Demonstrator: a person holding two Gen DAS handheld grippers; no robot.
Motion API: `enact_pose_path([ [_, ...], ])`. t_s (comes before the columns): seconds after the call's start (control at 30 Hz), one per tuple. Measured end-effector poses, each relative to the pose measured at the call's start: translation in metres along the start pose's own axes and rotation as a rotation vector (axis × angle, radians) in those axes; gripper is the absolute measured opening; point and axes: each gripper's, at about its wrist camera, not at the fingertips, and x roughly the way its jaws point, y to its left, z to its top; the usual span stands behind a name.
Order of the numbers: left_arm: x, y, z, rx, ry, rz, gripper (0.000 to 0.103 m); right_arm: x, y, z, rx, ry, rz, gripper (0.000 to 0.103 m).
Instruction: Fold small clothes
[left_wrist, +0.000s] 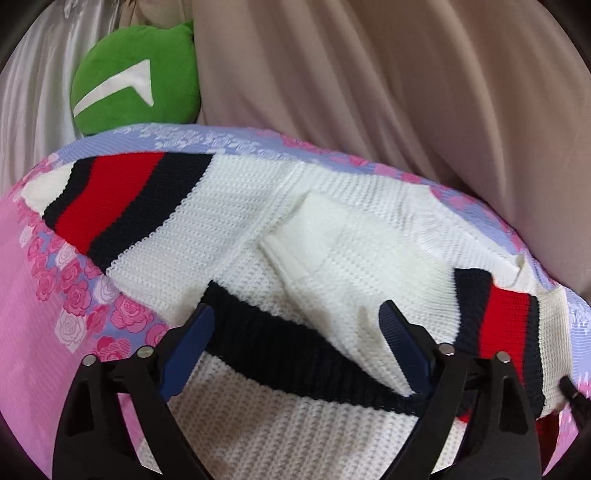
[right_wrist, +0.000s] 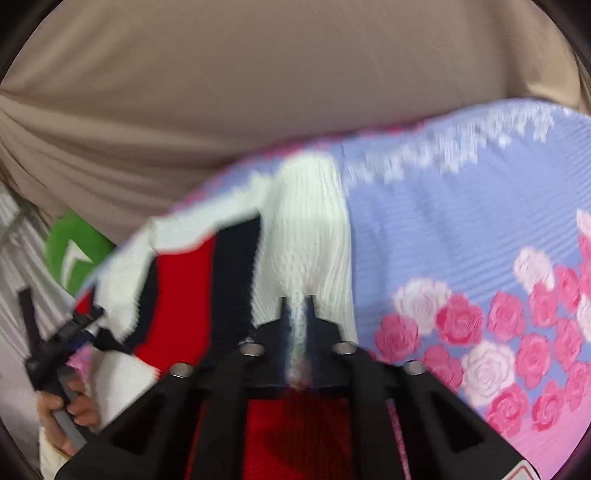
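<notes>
A small white knit sweater with navy and red striped sleeves lies on a floral bedspread. Its navy collar lies between the fingers of my left gripper, which is open just above the neckline. A white label shows inside the neck. My right gripper is shut on the white cuff of the right sleeve, whose red and navy bands hang to its left. The left gripper and a hand show at the left of the right wrist view.
A green plush cushion with a white mark sits at the back left of the bed. Beige curtain fabric hangs behind the bed. Silvery cloth is at the far left. Pink roses pattern the bedspread on the right.
</notes>
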Motion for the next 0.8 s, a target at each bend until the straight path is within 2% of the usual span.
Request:
enact_pose_path([
  [0.07,-0.008,-0.002,-0.001,0.024,-0.024,0.013,0.087,-0.024,-0.015,0.006,0.014,-0.076,-0.023,0.005],
  [0.1,-0.007,-0.005,-0.001,0.036,-0.021,0.022,0.087,-0.021,-0.025,0.007,0.031,-0.059,-0.058,0.005],
  [0.17,0.004,-0.009,-0.002,0.047,0.019,0.020,0.087,0.000,-0.056,0.002,0.082,0.066,-0.121,0.005],
  [0.2,0.010,-0.011,-0.003,0.043,0.044,0.018,0.087,0.005,-0.061,0.000,0.095,0.081,-0.119,0.005],
  [0.33,0.021,-0.013,-0.002,0.035,0.081,-0.024,0.088,-0.030,-0.066,0.001,0.118,0.007,-0.037,0.013],
  [0.47,0.035,-0.017,-0.003,0.044,0.097,0.001,0.088,-0.046,-0.052,0.004,0.085,-0.032,-0.026,0.014],
  [0.53,0.035,-0.022,-0.003,0.067,0.084,0.013,0.074,-0.049,-0.045,-0.002,0.033,-0.027,0.006,0.014],
  [0.6,0.033,-0.025,-0.003,0.082,0.071,0.003,0.043,-0.029,-0.026,-0.006,-0.045,0.018,-0.012,0.013],
  [0.63,0.031,-0.024,-0.003,0.076,0.070,0.001,0.037,-0.010,-0.019,-0.009,-0.081,0.068,-0.048,0.011],
  [0.67,0.031,-0.020,-0.001,0.064,0.070,-0.005,0.029,0.002,-0.020,-0.012,-0.083,0.104,-0.086,0.000],
  [0.7,0.031,-0.017,0.000,0.056,0.069,-0.004,0.024,0.004,-0.021,-0.011,-0.062,0.098,-0.097,0.000],
  [0.8,0.034,-0.008,0.003,0.049,0.065,-0.001,0.020,-0.022,-0.016,-0.009,-0.064,0.027,-0.050,0.002],
])
